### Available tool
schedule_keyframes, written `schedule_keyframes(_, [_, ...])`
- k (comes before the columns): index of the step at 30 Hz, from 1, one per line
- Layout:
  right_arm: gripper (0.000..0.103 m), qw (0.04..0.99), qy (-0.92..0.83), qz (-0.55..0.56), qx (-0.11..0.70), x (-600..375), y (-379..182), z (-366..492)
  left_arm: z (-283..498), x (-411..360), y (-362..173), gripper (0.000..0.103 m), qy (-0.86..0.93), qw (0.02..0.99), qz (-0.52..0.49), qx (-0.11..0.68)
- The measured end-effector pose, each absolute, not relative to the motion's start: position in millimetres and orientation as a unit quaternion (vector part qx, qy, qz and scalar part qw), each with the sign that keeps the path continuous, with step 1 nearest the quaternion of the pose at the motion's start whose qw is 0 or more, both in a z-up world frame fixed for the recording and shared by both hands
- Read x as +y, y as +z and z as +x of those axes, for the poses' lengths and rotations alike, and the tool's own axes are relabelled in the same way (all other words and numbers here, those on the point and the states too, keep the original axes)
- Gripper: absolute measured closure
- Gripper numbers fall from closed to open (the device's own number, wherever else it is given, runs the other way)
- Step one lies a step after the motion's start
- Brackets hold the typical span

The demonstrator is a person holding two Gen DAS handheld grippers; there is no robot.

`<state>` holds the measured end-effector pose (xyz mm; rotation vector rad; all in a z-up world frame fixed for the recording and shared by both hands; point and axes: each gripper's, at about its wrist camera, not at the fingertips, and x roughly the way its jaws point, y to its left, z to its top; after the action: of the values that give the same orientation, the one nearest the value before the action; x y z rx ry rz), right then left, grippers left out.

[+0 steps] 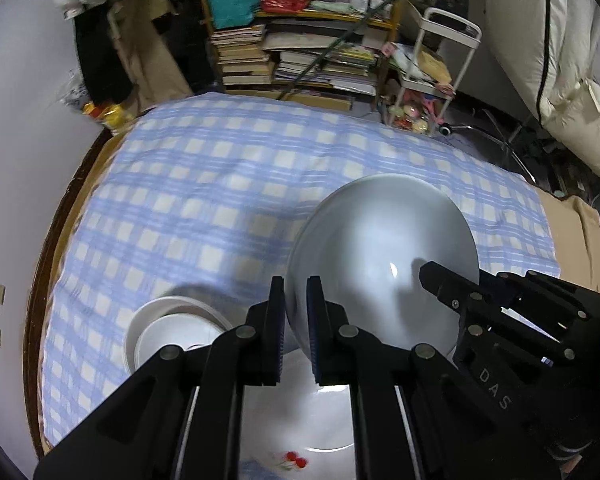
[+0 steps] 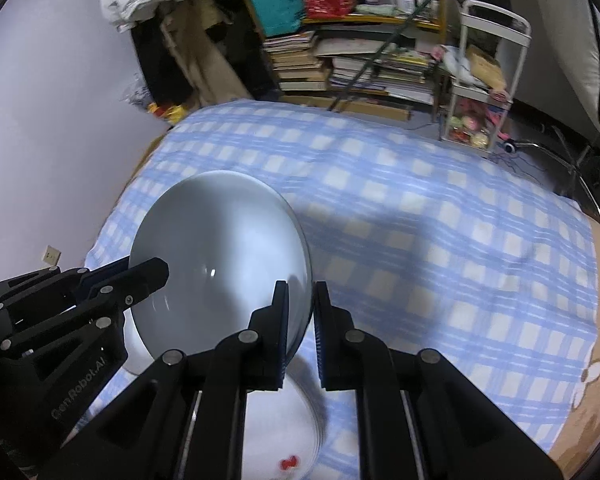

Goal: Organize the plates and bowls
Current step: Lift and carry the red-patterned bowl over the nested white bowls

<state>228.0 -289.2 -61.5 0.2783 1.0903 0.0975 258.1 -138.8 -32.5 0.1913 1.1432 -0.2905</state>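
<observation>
I have both tongs clamped on one large white plate [image 1: 380, 264], which hangs tilted in the air above the blue-and-white checked cloth [image 1: 204, 184] that covers the tabletop. In the left wrist view the left tongs [image 1: 296, 320] sit at lower centre, nearly closed, their blue pads pinching the plate's left rim, with the plate filling the centre right of the frame. The right tongs [image 1: 436, 276] reach in from the right edge of that frame and bite the opposite rim. In the right wrist view the same plate [image 2: 220, 256] fills the left centre; the right tongs [image 2: 302, 320] at lower centre are all but closed on its right rim, and the left tongs [image 2: 156, 270] come in from the lower left and grip the far side. Below the lifted plate, at the bottom centre of the left view, lies another white plate [image 1: 292, 420] with a small red cherry print near its lower rim. A white bowl [image 1: 172, 332] stands on the cloth at lower left, just beside that plate. Beyond the tabletop, in the upper part of both views, a shelf stacked with books [image 1: 300, 60] and a small white trolley [image 1: 440, 72] stand against the wall
</observation>
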Motion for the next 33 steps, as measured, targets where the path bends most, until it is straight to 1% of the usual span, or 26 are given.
schedule_keyframes(12, [0.09, 0.839, 0.102, 0.134, 0.518, -207.5, -64.7, 226.2, 241.5, -50.1, -37.0, 0.093, -0.091, 0.832, 0.068, 0.542])
schedule_keyframes(18, [0.09, 0.838, 0.129, 0.112, 0.518, -171.2, -70.4, 225.6, 233.6, -12.2, -49.5, 0.093, -0.062, 0.832, 0.041, 0.55])
schedule_keyframes(22, [0.09, 0.834, 0.146, 0.086, 0.525, -149.6, -83.6, 226.0, 231.4, 7.8, -63.4, 0.093, -0.05, 0.828, 0.026, 0.557])
schedule_keyframes(27, [0.088, 0.826, 0.171, 0.04, 0.536, -125.3, -108.7, 225.4, 229.9, 20.0, -78.8, 0.093, -0.025, 0.837, 0.017, 0.547])
schedule_keyframes(33, [0.088, 0.816, 0.184, 0.073, 0.543, -129.2, -135.1, 225.2, 232.8, 23.4, -95.4, 0.093, -0.024, 0.831, 0.006, 0.556])
